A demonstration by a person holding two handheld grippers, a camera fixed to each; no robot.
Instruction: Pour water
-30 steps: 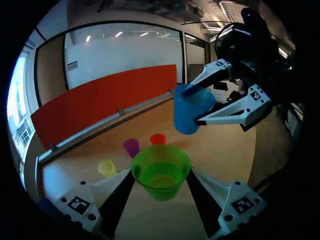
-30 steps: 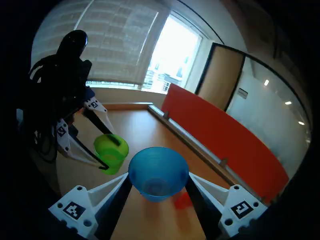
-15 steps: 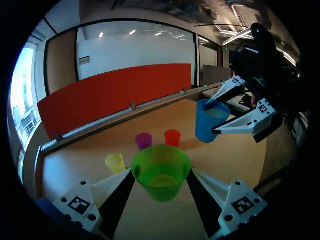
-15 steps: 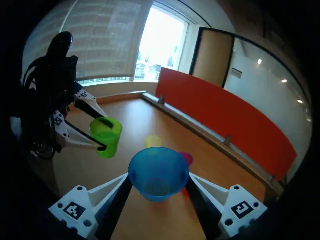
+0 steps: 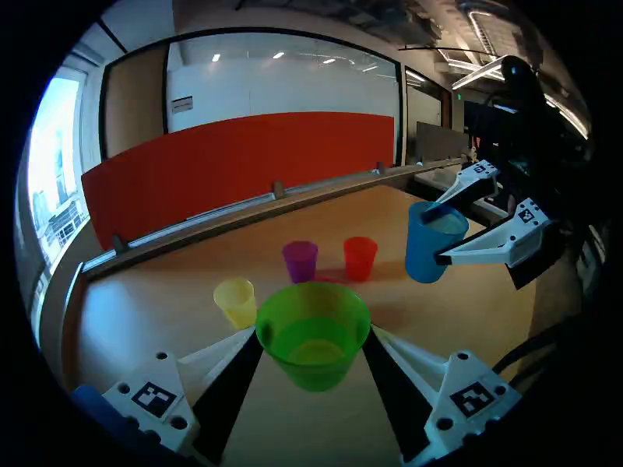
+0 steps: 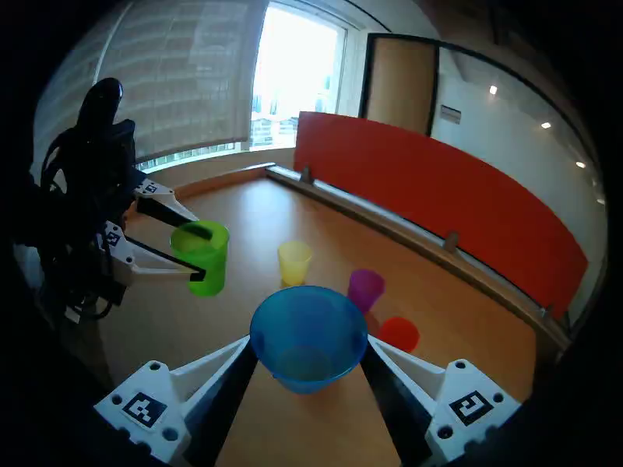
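Observation:
My left gripper (image 5: 313, 346) is shut on a green cup (image 5: 314, 331) with water in its bottom, held upright over the wooden table (image 5: 156, 311). In the right gripper view that green cup (image 6: 201, 257) and the left gripper (image 6: 198, 251) appear at the left. My right gripper (image 6: 308, 346) is shut on a blue cup (image 6: 308, 335) that also holds some water. From the left gripper view, the blue cup (image 5: 431, 240) hangs upright at the right, clamped by the right gripper (image 5: 441, 233). Three small cups stand on the table between them: yellow (image 5: 235, 302), purple (image 5: 300, 260), red (image 5: 360, 258).
A red partition (image 5: 241, 167) with a metal rail runs along the table's far edge. Bright windows with blinds (image 6: 179, 86) lie beyond the table's end. A person's dark sleeve (image 6: 78, 187) holds the left gripper at the table's near side.
The blue cup has come down from a tilted, raised pose to upright and lower, moving away from the green cup. Both views have swung so that the three small cups come into sight.

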